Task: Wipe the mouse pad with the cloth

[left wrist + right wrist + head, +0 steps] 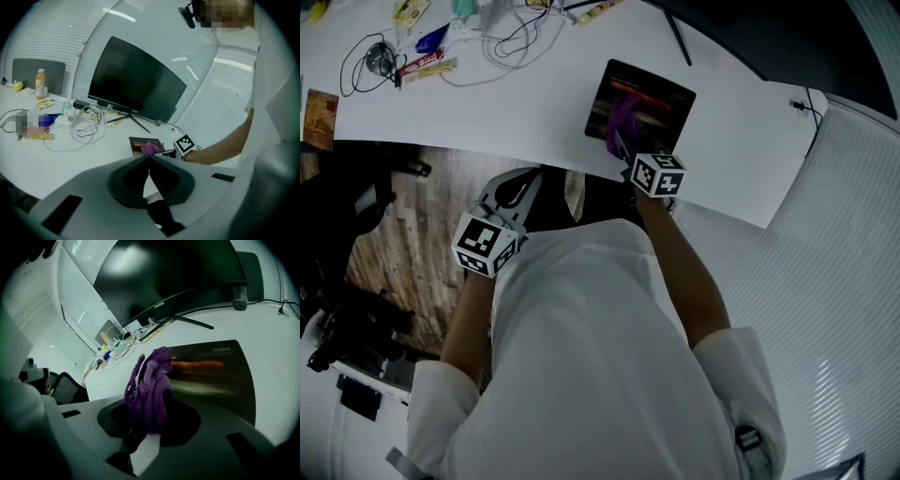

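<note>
A dark mouse pad [652,98] with an orange streak lies on the white desk [534,112], near its front edge. My right gripper [622,148] is shut on a purple cloth [624,120] bunched over the pad's near left part. In the right gripper view the purple cloth [150,390] stands up between the jaws, with the mouse pad [220,376] right behind it. My left gripper [522,187] hangs below the desk edge, shut, holding nothing. From the left gripper view, its jaws [148,159] meet, and the mouse pad [140,143] and cloth [150,148] lie beyond.
A black monitor [133,82] on a stand sits at the desk's back. Cables [511,37], snack packets [427,66] and a bottle [40,83] clutter the left side. A black office chair [347,281] stands on the wooden floor at left.
</note>
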### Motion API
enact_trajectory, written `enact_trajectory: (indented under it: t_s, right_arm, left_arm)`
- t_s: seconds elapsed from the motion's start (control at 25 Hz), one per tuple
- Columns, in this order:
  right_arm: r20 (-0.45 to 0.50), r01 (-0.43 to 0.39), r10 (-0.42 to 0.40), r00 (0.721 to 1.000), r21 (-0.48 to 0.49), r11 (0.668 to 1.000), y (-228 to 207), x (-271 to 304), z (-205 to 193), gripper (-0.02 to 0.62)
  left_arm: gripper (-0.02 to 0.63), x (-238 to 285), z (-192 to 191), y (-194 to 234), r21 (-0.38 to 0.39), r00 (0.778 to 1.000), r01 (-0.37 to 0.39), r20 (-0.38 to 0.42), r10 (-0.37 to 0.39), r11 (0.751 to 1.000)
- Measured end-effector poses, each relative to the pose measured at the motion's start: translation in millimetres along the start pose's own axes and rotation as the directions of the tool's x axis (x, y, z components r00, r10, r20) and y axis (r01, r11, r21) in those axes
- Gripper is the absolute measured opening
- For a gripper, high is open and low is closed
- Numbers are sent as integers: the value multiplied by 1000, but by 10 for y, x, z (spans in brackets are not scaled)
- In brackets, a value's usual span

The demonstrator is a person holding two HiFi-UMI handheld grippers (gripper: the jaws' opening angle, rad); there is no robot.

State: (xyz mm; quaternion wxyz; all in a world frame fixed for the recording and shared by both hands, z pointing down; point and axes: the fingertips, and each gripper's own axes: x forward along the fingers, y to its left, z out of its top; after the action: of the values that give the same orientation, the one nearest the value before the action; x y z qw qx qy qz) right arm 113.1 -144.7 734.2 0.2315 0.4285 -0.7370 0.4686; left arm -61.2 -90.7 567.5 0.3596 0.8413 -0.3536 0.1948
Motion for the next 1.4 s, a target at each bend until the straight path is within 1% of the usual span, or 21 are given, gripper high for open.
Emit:
enact_trajectory:
  t_s: [0.32, 0.6, 0.88, 1.04, 1.16, 1.4]
  right_arm:
    - [4, 32, -32, 999, 12, 999, -444, -288, -38, 140]
    - [17, 62, -63, 998, 24, 998, -792, -511, -48, 140]
    - [26, 103, -104, 994, 48, 994, -1151, -736, -46, 140]
    - [21, 136, -137, 990, 38, 990, -1330, -836, -23, 140]
    - [26, 145, -146, 989, 27, 989, -1391, -923, 48, 140]
    - [55, 166, -166, 985, 4, 986, -1443, -1003, 392, 140]
  left_arm:
    - [20, 218, 70, -303, 17, 1000, 16, -2, -16, 1000]
    - [20, 377, 95, -473, 28, 1000, 22, -5, -22, 999]
    - [20, 458, 193, -590, 45, 1000, 22, 6, -22, 999]
    - [20, 466, 219, -577, 47, 1000, 13, 13, -13, 999]
    - [20, 470, 259, -587, 47, 1000, 7, 29, -8, 999]
    - [20, 443, 345, -553, 36, 998, -6, 59, 4, 999]
